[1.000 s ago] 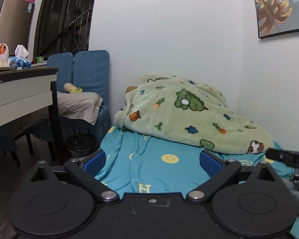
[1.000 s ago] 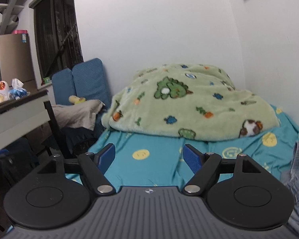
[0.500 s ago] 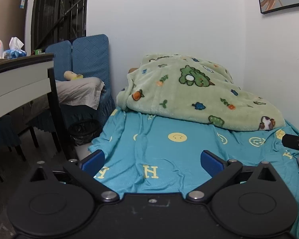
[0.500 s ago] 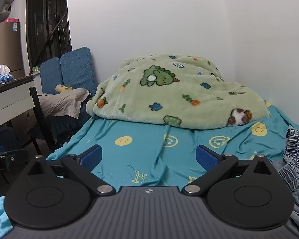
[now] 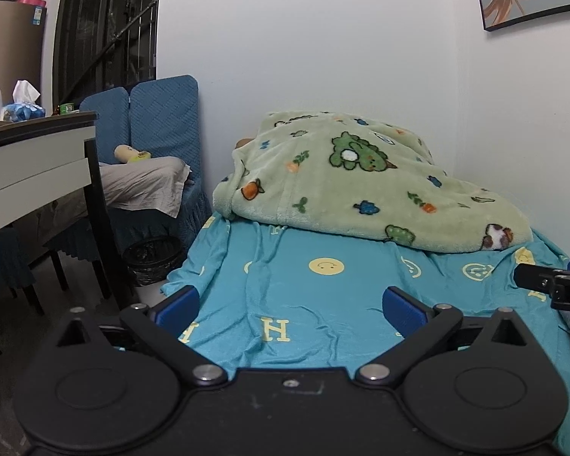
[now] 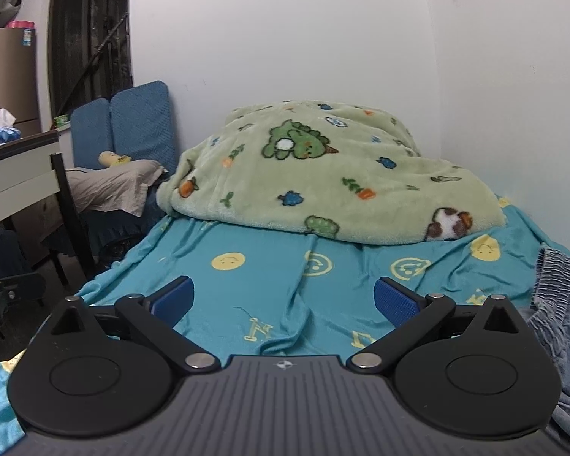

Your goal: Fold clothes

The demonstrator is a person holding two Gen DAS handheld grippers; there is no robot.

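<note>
Both grippers hang low over a bed, each with its blue-padded fingers spread wide and nothing between them but bare sheet. The left gripper (image 5: 290, 304) points across the teal bedsheet (image 5: 323, 296), which is printed with yellow smiley faces and letters; a yellow "H" lies just ahead of the gap between its fingers, and a smiley sits farther out along the same line. The right gripper (image 6: 283, 298) is likewise released, its jaws having just been opening, and only wrinkled sheet with a yellow letter lies between its pads. The task's garment, a blue-grey piece of clothing (image 6: 558, 304) with a gathered elastic waistband, lies crumpled on the sheet just outside the right gripper's right finger, running back beside the gripper body; neither pad touches it. In the left wrist view only a sliver of that cloth shows at the far right edge, beyond the left gripper's right finger, below the black tip of the other gripper that pokes in there. Well ahead of both sets of fingers a green fleece blanket (image 5: 361, 182) with dinosaur and carrot prints is heaped against the white wall. Off beyond the left fingers stand a blue padded chair (image 5: 159, 114) draped with a beige cloth and a desk (image 5: 38, 159) carrying a tissue box.
</note>
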